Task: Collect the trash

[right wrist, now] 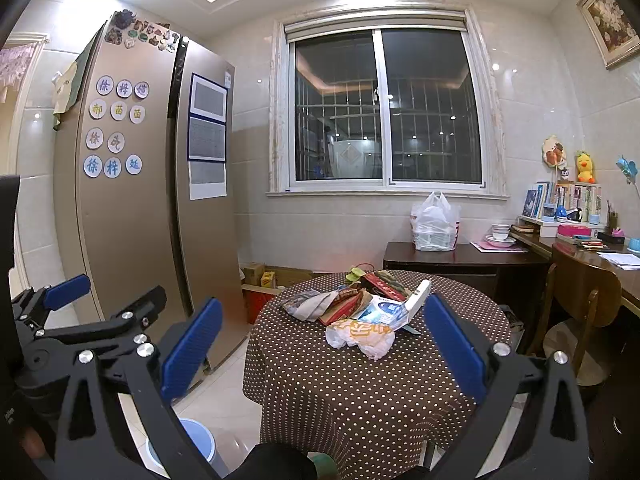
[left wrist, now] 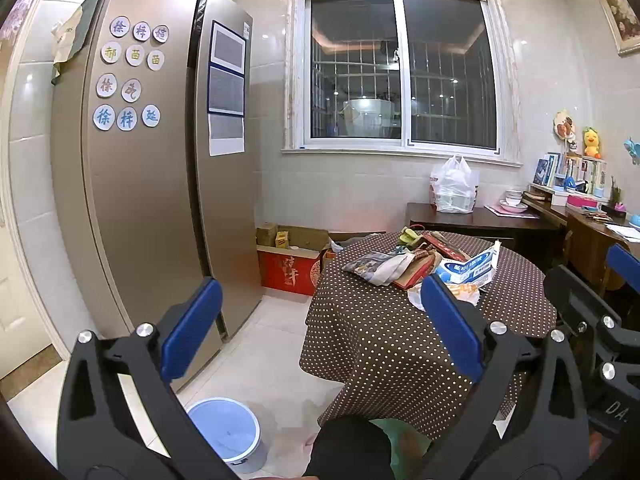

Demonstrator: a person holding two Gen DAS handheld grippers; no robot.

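We hold both tongs, left (left wrist: 320, 320) and right (right wrist: 320, 336), wide and empty; trash (right wrist: 360, 312) lies mid-frame on the bench (right wrist: 360, 392), beyond their tips.

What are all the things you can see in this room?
fridge: one, gold, left wall
window: one, dark, back wall
table: one, brown dotted cloth, centre
trash: one pile, mixed wrappers and boxes, on table
bin: one, light blue, floor by table
bag: one, white, on dark cabinet
red box: one, floor beside fridge
duck: one, yellow, shelf at right
left tool: one, black with blue pads, open
right tool: one, black with blue pads, open
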